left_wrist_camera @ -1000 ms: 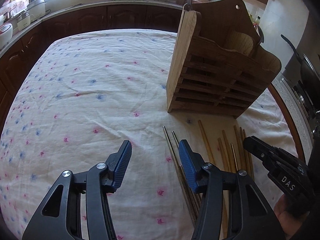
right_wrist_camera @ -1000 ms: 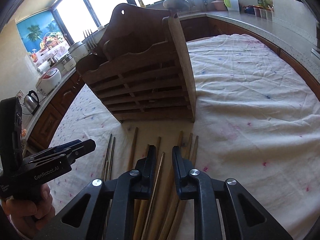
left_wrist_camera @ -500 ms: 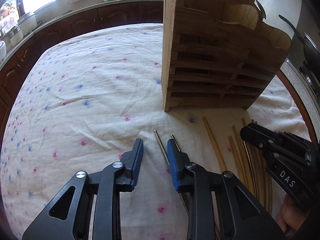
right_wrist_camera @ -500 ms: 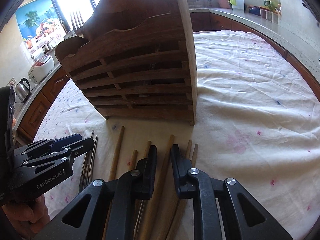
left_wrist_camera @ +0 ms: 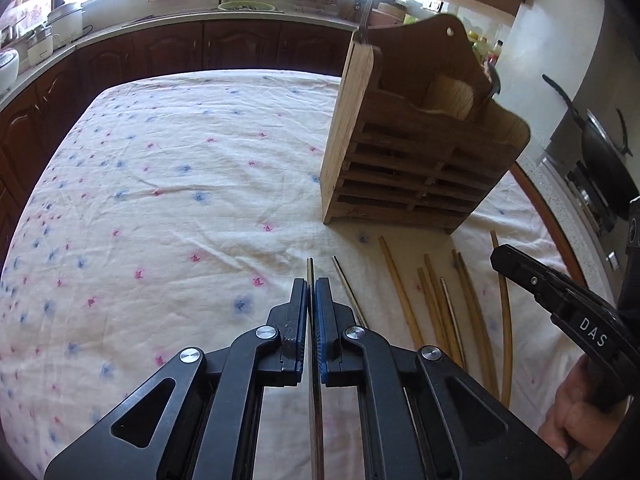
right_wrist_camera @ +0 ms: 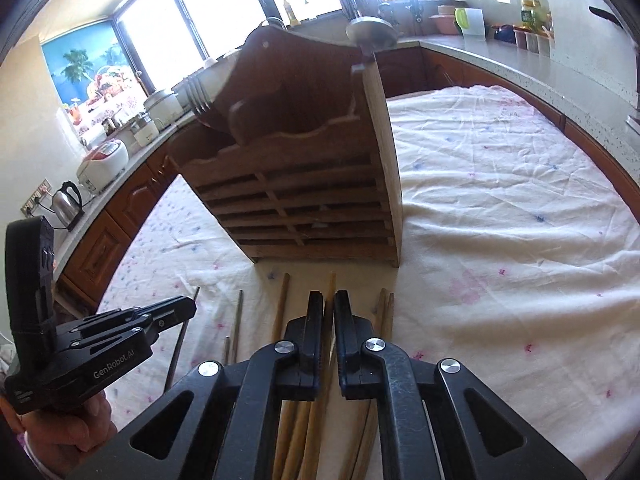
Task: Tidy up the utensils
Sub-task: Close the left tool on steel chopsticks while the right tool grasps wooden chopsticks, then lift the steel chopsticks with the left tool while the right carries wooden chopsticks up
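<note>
The left gripper [left_wrist_camera: 311, 292] points down, and its jaws have just closed tight on a thin metal stick [left_wrist_camera: 310, 270]. The right gripper [right_wrist_camera: 328, 306] points down too, its jaws squeezed onto a wooden stick [right_wrist_camera: 330, 284]. A hand [right_wrist_camera: 60, 432] holds the left gripper.

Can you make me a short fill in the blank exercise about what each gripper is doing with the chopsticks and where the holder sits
1. The left gripper is shut on a thin ____ chopstick.
2. The right gripper is shut on a ____ chopstick.
3. The wooden utensil holder stands upright on the flowered ____.
4. Fork tines stick up out of the holder's ____ end in the right wrist view.

Missing words: metal; wooden; tablecloth; left
</note>
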`<state>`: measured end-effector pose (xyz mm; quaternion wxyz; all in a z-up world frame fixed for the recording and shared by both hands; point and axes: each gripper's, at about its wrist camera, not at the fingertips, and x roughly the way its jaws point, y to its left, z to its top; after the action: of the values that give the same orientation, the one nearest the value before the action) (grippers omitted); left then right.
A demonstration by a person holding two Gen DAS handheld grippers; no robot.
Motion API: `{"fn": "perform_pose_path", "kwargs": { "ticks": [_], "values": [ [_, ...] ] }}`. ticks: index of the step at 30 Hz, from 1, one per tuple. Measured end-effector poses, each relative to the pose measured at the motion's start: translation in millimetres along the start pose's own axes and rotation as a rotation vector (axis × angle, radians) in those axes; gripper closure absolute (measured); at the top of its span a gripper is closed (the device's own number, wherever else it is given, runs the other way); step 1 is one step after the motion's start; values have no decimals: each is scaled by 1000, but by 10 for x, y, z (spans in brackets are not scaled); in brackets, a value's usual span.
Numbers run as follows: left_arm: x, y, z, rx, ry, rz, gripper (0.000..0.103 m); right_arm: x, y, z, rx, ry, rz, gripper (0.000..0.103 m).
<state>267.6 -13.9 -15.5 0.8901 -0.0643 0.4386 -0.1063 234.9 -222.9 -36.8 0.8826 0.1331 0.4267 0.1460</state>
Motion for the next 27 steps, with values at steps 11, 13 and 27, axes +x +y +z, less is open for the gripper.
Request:
{"fn": "perform_pose_path", "kwargs": {
  "ticks": [11, 13, 27],
  "values": [
    [-975, 68, -41, -56, -158, -105, 100, -857, 237, 134, -24, -154, 72, 98],
    [-1086, 74, -31, -58, -183, -120, 100, -972, 269, 145, -29, -176, 78, 98],
    [-1665, 39, 40, -30, -319, -144, 100, -1559, 370, 314, -65, -329, 97, 98]
  ]
}}
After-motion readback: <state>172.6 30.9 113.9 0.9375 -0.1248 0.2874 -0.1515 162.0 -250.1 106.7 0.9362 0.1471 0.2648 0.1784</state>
